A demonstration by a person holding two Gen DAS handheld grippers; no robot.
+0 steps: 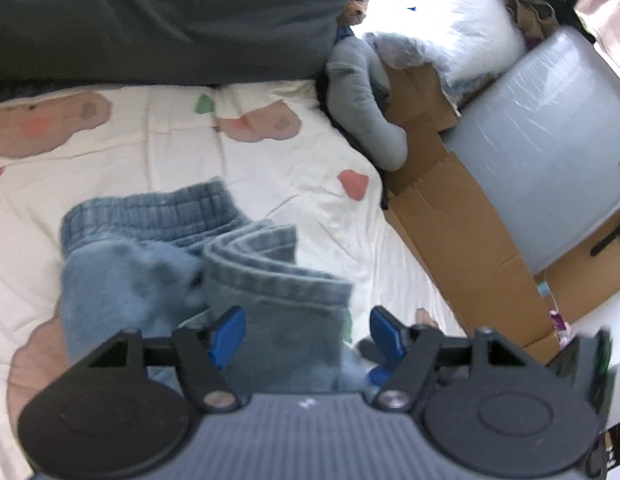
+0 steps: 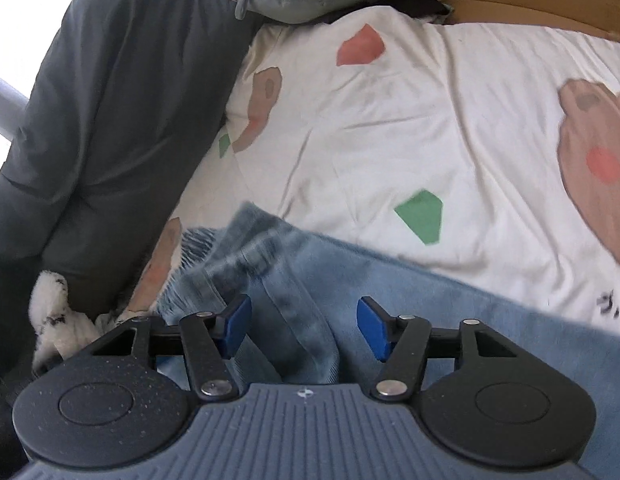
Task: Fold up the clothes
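1. Bedroom scene: white bedspread (image 1: 269, 152) printed with brown bear faces, red and green patches, wrinkled across the bed.
2. Dark grey pillow (image 1: 161, 20) along the far edge of the bed in the left wrist view; same pillow at the left in the right wrist view.
3. Grey-blue plush toy (image 1: 362, 96) draped at the bed's corner, beside flattened cardboard boxes (image 1: 462, 216) and a grey plastic storage lid (image 1: 550, 152).
4. Small light-blue denim trousers (image 1: 213, 248) partly folded on the bedspread, ribbed elastic waistband at the far side, hemmed leg end folded over on top.
5. Left gripper (image 1: 307, 332) just over the near end of the trousers, blue pads spread wide, denim between them but not pinched.
6. Right gripper (image 2: 303, 326) low over a bunched fold of the same denim, blue pads apart, fabric between them, no clear squeeze.
7. White fluffy item with black specks (image 2: 53, 312) at the lower left of the right wrist view, next to the pillow.
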